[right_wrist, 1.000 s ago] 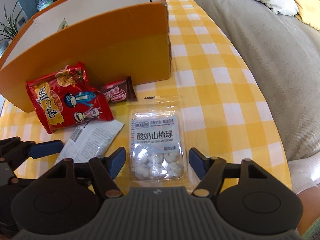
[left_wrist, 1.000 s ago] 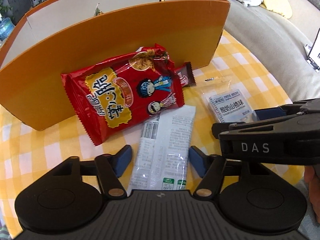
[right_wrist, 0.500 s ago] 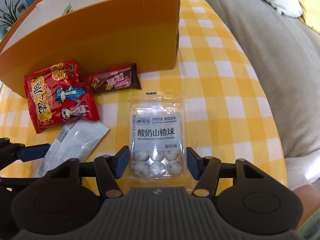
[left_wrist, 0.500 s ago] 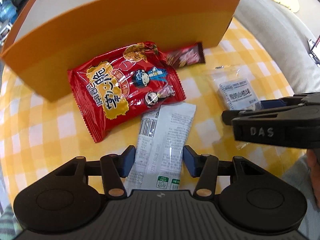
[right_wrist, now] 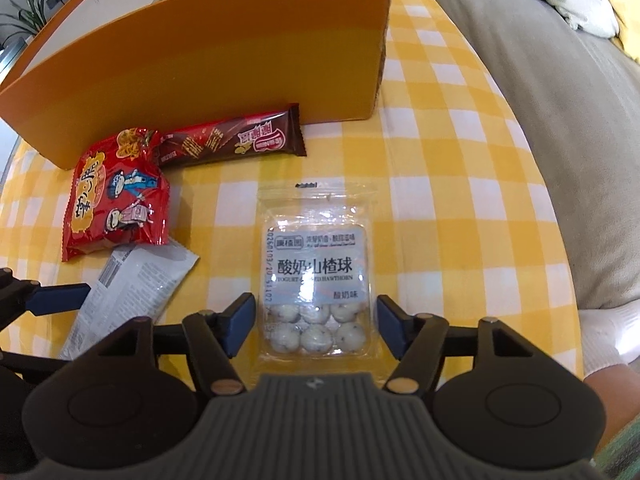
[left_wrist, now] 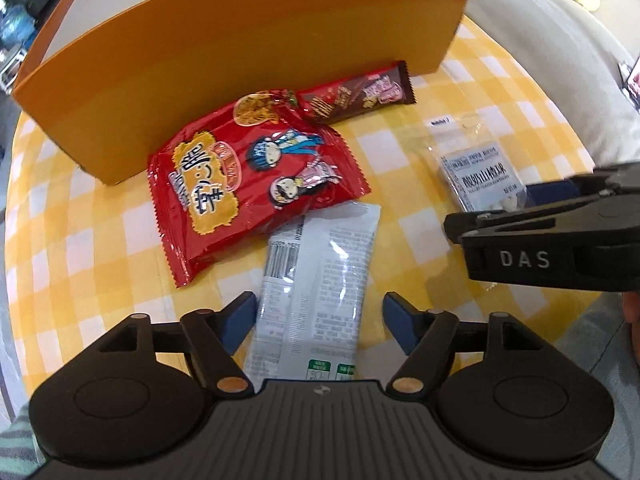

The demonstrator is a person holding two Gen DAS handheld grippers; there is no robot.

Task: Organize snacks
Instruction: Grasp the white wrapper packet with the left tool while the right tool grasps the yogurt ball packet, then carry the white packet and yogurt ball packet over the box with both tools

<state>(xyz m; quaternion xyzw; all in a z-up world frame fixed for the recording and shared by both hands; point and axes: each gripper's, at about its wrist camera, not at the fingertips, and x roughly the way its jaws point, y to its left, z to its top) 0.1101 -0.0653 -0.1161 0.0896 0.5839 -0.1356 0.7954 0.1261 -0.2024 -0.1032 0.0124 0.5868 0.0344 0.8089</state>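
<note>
A white foil snack packet (left_wrist: pixel 312 292) lies on the checked cloth between the fingers of my left gripper (left_wrist: pixel 320 320). Its jaws are opening and the pads stand clear of the packet's edges. In the right wrist view a clear pack of yoghurt hawthorn balls (right_wrist: pixel 316 280) lies flat between the fingers of my right gripper (right_wrist: pixel 316 320). These jaws are opening too, with the pads right beside the film edges. A red noodle-snack bag (left_wrist: pixel 248 176) and a brown chocolate bar (left_wrist: pixel 360 96) lie in front of the orange box (left_wrist: pixel 240 60).
The tall near wall of the orange box (right_wrist: pixel 200 68) rises just behind the snacks. The yellow checked tablecloth (right_wrist: pixel 440 200) runs to the table's right edge, where a beige sofa (right_wrist: pixel 540 100) with cushions begins. My right gripper (left_wrist: pixel 520 208) crosses the left view's right side.
The left jaws narrowed around the white packet and have now spread wide again. The right jaws narrowed slightly, then widened. More of the brown bar shows in both views.
</note>
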